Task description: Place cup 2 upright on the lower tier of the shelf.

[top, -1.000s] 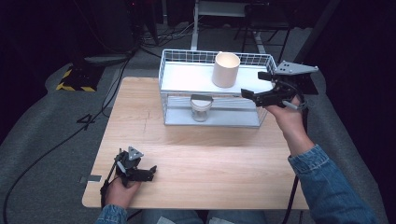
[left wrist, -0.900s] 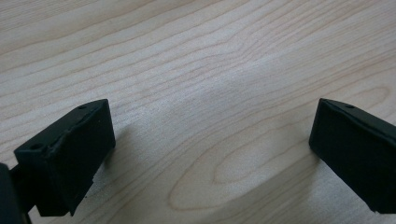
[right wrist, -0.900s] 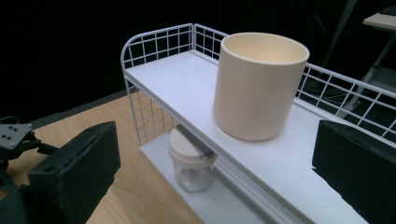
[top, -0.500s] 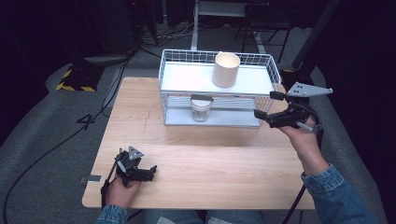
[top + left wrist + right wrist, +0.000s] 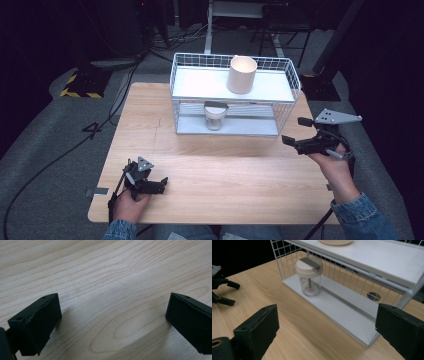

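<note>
A white wire rack (image 5: 200, 82) stands at the back of the wooden table (image 5: 225, 170). On its top shelf is a cream cup (image 5: 242, 75). On the lower shelf (image 5: 342, 307) stands a clear jar (image 5: 215, 116) (image 5: 309, 276) with a cream lid and a grey handle. My right gripper (image 5: 295, 131) (image 5: 327, 327) hovers off the rack's right front corner, pointing left. It is open with nothing between its jaws, which have just been closing a little. My left gripper (image 5: 161, 185) (image 5: 112, 317) rests on the table's near left, open over bare wood.
The right gripper view also shows the left gripper (image 5: 219, 290) far off at the left. A round hole (image 5: 373, 296) in the tabletop lies behind the rack. Cables and a yellow-black striped block (image 5: 77, 85) lie on the floor to the left.
My right hand has come down and toward me, from beside the rack's top shelf to its lower front corner. The left hand has stayed put.
</note>
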Motion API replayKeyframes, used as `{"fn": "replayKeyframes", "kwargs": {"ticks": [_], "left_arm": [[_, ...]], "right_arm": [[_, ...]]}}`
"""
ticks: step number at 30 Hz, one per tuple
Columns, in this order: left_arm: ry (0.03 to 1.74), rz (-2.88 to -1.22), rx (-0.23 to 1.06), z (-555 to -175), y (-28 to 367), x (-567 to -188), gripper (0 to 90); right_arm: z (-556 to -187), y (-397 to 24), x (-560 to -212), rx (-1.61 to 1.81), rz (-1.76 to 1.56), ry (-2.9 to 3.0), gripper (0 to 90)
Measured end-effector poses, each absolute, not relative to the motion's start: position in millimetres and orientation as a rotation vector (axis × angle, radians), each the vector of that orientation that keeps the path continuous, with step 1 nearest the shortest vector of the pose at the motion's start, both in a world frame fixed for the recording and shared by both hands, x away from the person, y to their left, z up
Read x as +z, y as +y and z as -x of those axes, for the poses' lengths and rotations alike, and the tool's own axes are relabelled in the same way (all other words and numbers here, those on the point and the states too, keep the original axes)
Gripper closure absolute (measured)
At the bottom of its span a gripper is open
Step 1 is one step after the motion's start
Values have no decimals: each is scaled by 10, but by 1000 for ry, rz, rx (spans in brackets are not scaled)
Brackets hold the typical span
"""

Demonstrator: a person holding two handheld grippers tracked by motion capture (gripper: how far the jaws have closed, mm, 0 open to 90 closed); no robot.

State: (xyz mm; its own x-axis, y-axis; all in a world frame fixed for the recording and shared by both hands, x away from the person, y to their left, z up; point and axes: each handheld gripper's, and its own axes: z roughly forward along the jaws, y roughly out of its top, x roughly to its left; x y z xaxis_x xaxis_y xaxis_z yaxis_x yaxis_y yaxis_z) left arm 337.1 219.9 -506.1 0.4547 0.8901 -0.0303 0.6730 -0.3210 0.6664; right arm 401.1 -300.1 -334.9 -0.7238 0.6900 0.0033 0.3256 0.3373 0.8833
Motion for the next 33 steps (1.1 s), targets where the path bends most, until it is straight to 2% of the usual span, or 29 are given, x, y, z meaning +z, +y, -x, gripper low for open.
{"fn": "replayKeyframes", "kwargs": {"ticks": [13, 26, 33], "left_arm": [[1299, -2096, 456, -3372, 2200, -5060, 7], [1300, -2094, 456, -3374, 2197, -5061, 7], [1300, -2094, 456, -3375, 2197, -5061, 7]], "right_arm": [[-3860, -3209, -3854, 1230, -1049, 2269, 83], [-3618, -3376, -4618, 1210, -1158, 2232, 84], [-3584, -3384, -4837, 1171, -1177, 2231, 84]]}}
